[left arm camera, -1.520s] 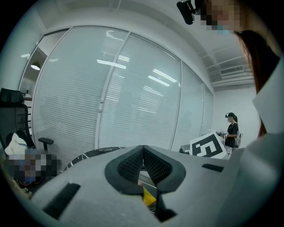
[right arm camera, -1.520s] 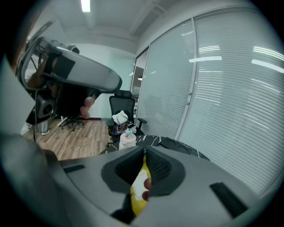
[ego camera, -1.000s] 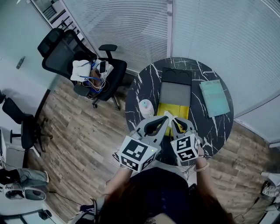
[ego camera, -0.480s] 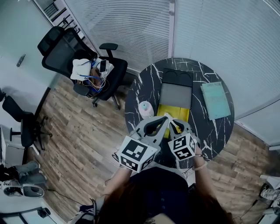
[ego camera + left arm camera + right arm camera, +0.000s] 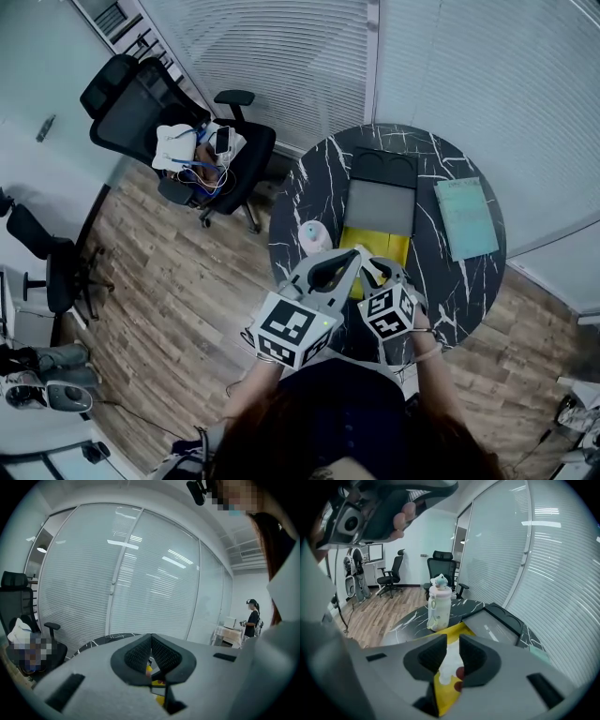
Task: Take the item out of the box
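**White item pinched, ready to lift out**

Our right gripper (image 5: 451,644) is pinched narrow on the white item (image 5: 447,663), which sits just above the yellow box (image 5: 386,246) at the table's (image 5: 314,187) near edge (left gripper (image 5: 151,644) pads together alongside). Next, we judge, comes a steady upward lift.

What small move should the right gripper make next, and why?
Probably raise the right gripper a little, straight up, with its jaws closed. The white item appears pinched between its jaws just above the yellow box, and the left gripper, jaws together, sits at the box's near end.
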`<state>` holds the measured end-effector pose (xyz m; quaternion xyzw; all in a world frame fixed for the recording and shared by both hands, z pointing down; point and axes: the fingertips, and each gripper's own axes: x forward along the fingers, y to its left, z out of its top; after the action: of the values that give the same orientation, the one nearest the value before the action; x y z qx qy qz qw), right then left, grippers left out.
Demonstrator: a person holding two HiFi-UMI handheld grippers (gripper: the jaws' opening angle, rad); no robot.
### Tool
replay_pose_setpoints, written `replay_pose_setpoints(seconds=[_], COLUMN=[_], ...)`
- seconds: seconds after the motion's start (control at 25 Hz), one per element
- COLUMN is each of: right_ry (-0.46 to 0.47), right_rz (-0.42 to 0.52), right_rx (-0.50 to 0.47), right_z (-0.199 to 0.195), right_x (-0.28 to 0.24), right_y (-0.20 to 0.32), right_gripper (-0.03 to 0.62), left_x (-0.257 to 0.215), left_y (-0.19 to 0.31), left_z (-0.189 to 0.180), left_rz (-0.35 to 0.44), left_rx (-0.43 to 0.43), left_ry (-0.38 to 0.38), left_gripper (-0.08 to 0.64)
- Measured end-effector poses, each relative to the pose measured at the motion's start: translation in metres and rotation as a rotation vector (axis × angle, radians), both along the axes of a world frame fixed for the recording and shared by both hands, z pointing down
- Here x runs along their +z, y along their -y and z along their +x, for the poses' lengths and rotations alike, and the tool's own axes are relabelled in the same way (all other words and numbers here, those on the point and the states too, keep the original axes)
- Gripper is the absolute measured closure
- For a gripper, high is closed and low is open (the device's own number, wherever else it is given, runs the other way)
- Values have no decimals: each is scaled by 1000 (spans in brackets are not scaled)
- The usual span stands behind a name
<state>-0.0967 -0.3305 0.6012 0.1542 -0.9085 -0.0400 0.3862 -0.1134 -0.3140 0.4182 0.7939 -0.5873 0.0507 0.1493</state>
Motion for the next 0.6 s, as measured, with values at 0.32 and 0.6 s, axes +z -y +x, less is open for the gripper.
replay_pose_setpoints(seconds=[0.32, 0.6], right_ry=[-45, -75], right_rz=[-35, -63], right_rx=[4, 26], right_z=[-3, -6], right_x=[27, 48], right_y=[5, 10], right_gripper=[505, 505], left_x=[5, 8], left_y=[4, 3], left_z=[-8, -11], left_rz=[-13, -26], left_rx=[-13, -23], left_ry=[-2, 0], left_gripper=[534, 534])
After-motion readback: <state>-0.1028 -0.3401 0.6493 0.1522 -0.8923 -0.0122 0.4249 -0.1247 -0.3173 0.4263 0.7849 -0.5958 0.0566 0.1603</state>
